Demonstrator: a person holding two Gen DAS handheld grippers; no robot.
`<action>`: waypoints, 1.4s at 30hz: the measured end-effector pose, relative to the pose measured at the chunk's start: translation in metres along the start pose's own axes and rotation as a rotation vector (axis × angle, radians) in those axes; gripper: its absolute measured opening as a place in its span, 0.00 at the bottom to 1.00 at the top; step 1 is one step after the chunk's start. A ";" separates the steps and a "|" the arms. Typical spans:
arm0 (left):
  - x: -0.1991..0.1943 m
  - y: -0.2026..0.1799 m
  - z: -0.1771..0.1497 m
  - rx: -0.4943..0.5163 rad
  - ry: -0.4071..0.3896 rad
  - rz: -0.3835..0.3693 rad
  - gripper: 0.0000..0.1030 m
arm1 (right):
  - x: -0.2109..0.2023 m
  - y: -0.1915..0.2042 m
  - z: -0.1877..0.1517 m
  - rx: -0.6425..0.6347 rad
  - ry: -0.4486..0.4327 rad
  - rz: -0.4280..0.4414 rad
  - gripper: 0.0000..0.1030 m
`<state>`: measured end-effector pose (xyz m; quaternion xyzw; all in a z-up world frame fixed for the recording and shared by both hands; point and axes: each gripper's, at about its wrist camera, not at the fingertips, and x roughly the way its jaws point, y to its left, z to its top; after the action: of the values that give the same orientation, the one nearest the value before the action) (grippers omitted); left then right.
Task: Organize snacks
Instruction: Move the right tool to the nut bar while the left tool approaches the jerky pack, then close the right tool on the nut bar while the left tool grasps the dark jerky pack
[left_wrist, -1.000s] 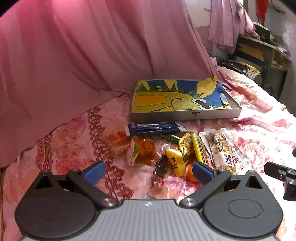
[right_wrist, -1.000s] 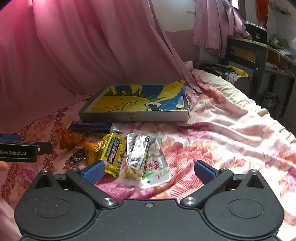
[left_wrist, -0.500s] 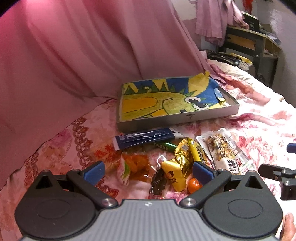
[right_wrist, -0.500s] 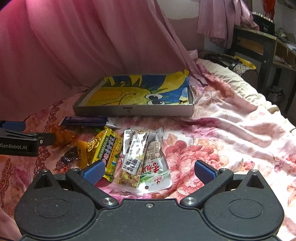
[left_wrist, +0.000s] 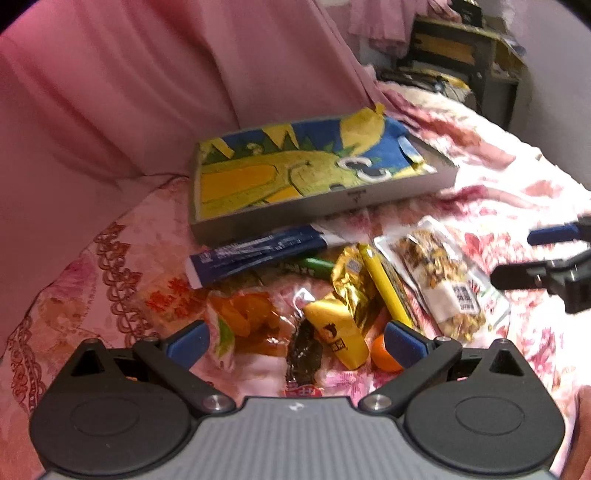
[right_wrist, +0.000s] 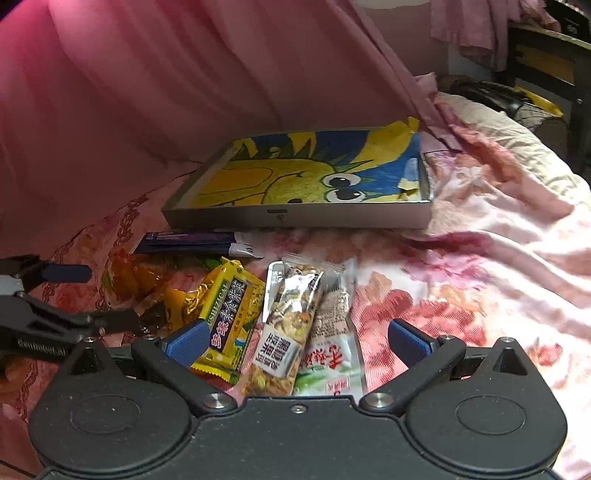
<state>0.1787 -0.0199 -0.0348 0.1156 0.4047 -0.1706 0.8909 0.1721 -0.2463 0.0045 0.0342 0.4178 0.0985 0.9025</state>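
A pile of snacks lies on a pink floral bedspread before a shallow grey tray (left_wrist: 332, 201) (right_wrist: 295, 219) with a yellow and blue cartoon lining. My left gripper (left_wrist: 295, 338) is open and empty just above an orange-filled clear pack (left_wrist: 247, 321), a dark strip (left_wrist: 303, 354), a small yellow pack (left_wrist: 338, 338) and an orange ball (left_wrist: 382, 354). My right gripper (right_wrist: 297, 338) is open and empty over a yellow bar (right_wrist: 231, 314), a nut bar (right_wrist: 286, 325) and a white pouch (right_wrist: 332, 350). A dark blue bar (left_wrist: 255, 253) (right_wrist: 188, 242) lies by the tray.
A pink curtain (left_wrist: 147, 92) hangs behind and to the left. A dark desk (left_wrist: 461, 48) and black items stand at the far right beyond the bed. The bedspread (right_wrist: 480, 258) to the right of the pile holds only cloth folds.
Both grippers have moved forward and lower toward the snack pile, so the snacks and tray look larger. Both stay open. No snack has moved.
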 end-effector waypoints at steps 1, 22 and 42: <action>0.003 -0.001 -0.001 0.008 0.011 -0.003 1.00 | 0.003 0.000 0.002 -0.005 0.006 0.006 0.99; 0.036 0.006 -0.004 0.082 0.170 0.017 0.93 | 0.049 0.009 -0.004 -0.021 0.114 0.050 0.65; 0.027 -0.007 -0.006 0.157 0.145 -0.023 0.60 | 0.068 0.016 -0.010 -0.008 0.162 0.055 0.57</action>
<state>0.1886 -0.0305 -0.0599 0.1926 0.4548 -0.2033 0.8454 0.2049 -0.2172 -0.0505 0.0337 0.4878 0.1272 0.8630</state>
